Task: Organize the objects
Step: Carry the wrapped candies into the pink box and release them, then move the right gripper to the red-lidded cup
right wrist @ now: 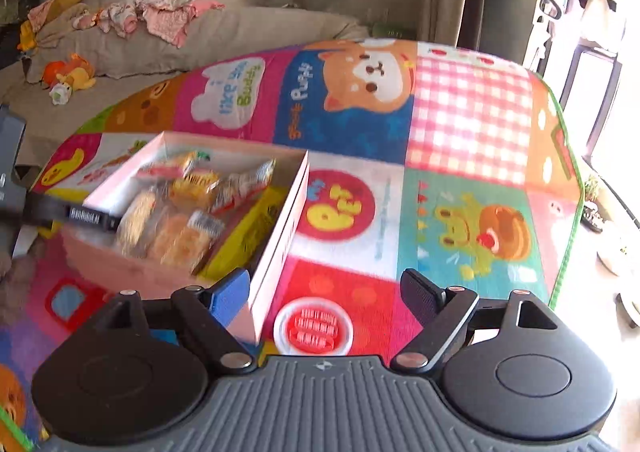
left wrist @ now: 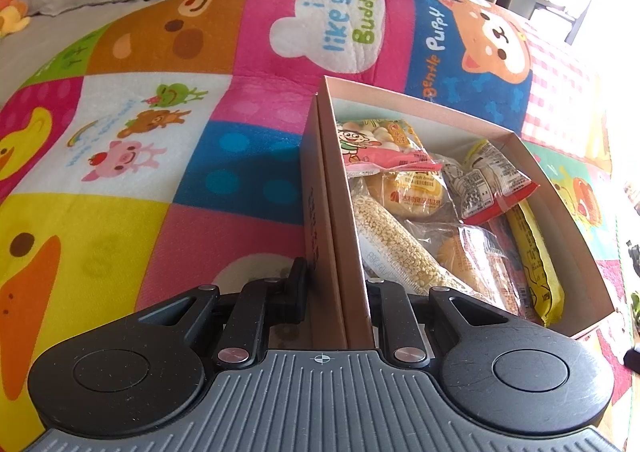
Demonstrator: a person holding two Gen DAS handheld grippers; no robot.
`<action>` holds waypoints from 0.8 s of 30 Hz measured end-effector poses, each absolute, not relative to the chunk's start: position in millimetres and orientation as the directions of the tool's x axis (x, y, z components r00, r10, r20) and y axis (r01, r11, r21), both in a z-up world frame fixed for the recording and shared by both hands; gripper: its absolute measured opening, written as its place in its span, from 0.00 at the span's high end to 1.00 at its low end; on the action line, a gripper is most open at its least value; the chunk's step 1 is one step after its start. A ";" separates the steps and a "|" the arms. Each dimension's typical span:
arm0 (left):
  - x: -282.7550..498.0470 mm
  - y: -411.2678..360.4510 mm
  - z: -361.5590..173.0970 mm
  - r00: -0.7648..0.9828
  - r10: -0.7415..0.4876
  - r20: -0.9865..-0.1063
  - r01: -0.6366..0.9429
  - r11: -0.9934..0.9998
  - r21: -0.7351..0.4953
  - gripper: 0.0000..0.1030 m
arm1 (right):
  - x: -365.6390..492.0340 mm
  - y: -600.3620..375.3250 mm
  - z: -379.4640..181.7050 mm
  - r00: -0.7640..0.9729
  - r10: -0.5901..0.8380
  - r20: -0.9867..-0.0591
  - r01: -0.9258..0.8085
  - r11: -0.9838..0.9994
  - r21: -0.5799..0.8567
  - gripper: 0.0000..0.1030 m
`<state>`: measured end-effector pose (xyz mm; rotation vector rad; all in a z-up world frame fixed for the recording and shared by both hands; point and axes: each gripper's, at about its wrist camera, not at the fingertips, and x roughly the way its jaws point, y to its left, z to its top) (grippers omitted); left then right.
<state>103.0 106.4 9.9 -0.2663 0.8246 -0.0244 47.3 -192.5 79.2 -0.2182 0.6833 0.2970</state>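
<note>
Two grippers work on one cardboard box (left wrist: 408, 99) of snacks that sits on a bright patchwork mat (left wrist: 168, 155). The left gripper (left wrist: 332, 292) has its jaws nearly closed on the box's near-left wall, one black finger (left wrist: 296, 284) outside against the wall and the other hidden on the inside, so it holds the box steady. The right gripper (right wrist: 324, 292) stands with its jaws wide apart and nothing gripped: its blue-padded finger (right wrist: 230, 292) is just inside the box's near corner, the black one (right wrist: 420, 296) is out over the mat, and the box's right wall runs up between them. A small round red-and-white lidded cup (right wrist: 313, 326) lies on the mat between those fingers, just outside the box. The box already holds several wrapped buns, a puffed-grain bar (left wrist: 396, 240), a yellow packet (left wrist: 536, 260) along the right wall and two printed sachets, so I judge the sorting to be well along, with the cup as the likely last loose item. The next move probably calls for shifting the open jaws clear of the wall, lowering onto the cup, closing, then lifting it over the rim. The wall edge is the thing to avoid catching. There is plenty of open mat to the right and beyond the box; inside, free space is scarce, mostly at the far end.
</note>
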 end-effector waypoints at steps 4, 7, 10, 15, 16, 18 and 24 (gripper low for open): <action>102.5 104.4 10.5 0.679 -0.113 -0.726 -0.084 0.970 -0.229 0.82 | 21.2 -195.9 50.2 0.727 0.192 -0.659 -0.347 0.931 -0.111 0.19; 103.4 102.9 10.9 0.674 -0.104 -0.731 -0.084 0.973 -0.216 0.82 | 20.2 -193.5 39.4 0.719 0.212 -0.661 -0.366 0.925 -0.101 0.19; 104.4 102.9 11.2 0.671 -0.100 -0.735 -0.091 0.972 -0.216 0.82 | 36.4 -192.1 32.4 0.718 0.206 -0.665 -0.369 0.922 -0.113 0.19; 104.4 103.2 11.2 0.670 -0.101 -0.735 -0.089 0.973 -0.214 0.82 | 72.0 -197.1 18.6 0.707 0.180 -0.684 -0.330 0.939 -0.094 0.19; 104.4 103.1 11.1 0.670 -0.100 -0.736 -0.089 0.973 -0.213 0.82 | 76.7 -197.8 18.3 0.700 0.196 -0.687 -0.332 0.941 -0.071 0.19; 105.0 102.6 11.3 0.668 -0.098 -0.738 -0.088 0.974 -0.209 0.82 | 81.6 -195.9 16.7 0.706 0.207 -0.677 -0.336 0.940 -0.063 0.19; 104.8 102.3 11.3 0.665 -0.098 -0.741 -0.090 0.974 -0.210 0.82 | 99.6 -201.9 15.0 0.687 0.257 -0.680 -0.349 0.937 0.002 0.31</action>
